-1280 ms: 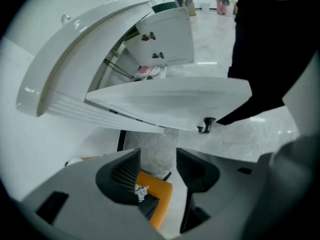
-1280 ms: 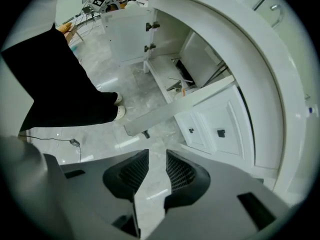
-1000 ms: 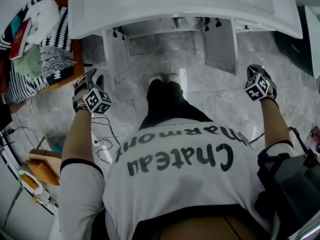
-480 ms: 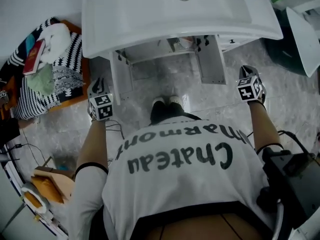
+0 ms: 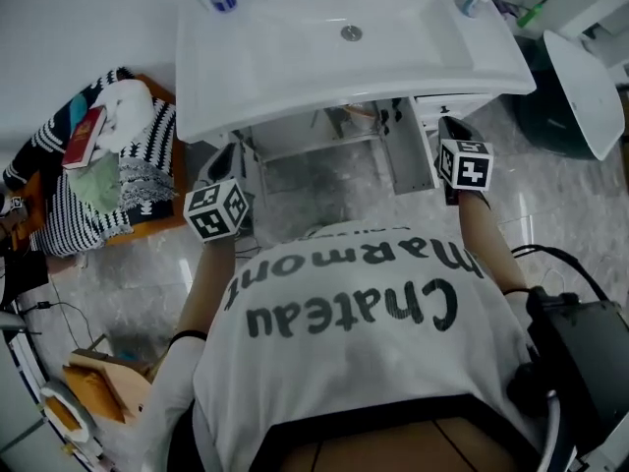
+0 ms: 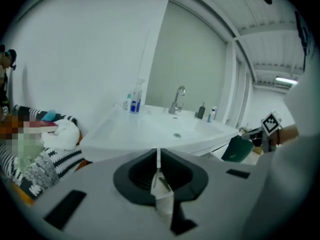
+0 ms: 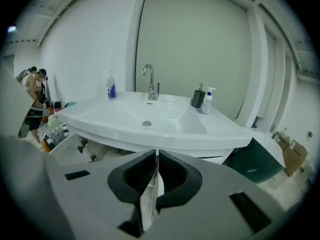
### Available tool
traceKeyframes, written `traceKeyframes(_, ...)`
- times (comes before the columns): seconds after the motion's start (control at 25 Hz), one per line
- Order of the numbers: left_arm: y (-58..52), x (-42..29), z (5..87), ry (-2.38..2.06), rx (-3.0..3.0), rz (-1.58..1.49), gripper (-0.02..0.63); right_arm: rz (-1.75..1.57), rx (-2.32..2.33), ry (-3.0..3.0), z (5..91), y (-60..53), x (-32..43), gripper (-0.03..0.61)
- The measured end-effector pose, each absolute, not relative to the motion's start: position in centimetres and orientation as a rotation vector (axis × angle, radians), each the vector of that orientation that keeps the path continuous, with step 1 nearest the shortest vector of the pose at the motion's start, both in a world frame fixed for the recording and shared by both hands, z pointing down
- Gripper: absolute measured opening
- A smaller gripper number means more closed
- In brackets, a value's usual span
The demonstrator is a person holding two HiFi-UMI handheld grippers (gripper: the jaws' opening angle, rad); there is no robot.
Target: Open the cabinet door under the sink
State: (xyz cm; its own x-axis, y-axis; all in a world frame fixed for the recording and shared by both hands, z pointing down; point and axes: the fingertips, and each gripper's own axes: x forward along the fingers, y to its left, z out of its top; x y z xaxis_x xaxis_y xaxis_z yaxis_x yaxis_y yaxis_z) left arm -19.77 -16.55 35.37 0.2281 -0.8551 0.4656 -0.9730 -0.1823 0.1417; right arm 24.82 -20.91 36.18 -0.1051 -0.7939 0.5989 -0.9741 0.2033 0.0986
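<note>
The white sink [image 5: 295, 57] sits on a cabinet [image 5: 314, 131] whose two doors stand swung outward, the left door [image 5: 239, 155] and the right door [image 5: 406, 147]. My left gripper [image 5: 224, 162] hangs in the air by the left door, just under the basin's rim. Its jaws have just been closing and now meet with nothing between them [image 6: 157, 156]. My right gripper [image 5: 447, 126] floats beside the right door near the rim, shut and empty [image 7: 156, 159]. Neither gripper touches the cabinet.
A tap [image 7: 150, 81] and bottles [image 7: 202, 99] stand on the sink. At the left a striped cloth pile with a white plush toy [image 5: 108, 155] lies on a wooden seat. A dark bin with a white lid [image 5: 575, 91] stands right. Cables and boxes [image 5: 79, 362] litter the floor.
Both grippers have risen from low beside the open doors to about the height of the basin's rim and rolled. The head view now takes in the whole basin.
</note>
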Motion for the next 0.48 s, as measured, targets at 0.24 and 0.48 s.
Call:
traceKeyframes(0.24, -18.4, -15.4, 31.2, -1.485, 2.146, 0.138, 0.02, 0.552, 1.634, -2.16, 33.0, -21.8, 19.8, 0.026)
traceKeyframes(0.48, -18.9, -11.5, 26.7, -1.365, 2.253, 0.105, 0.02, 0.562, 1.496, -2.365, 28.5, -21.9, 14.2, 0.026)
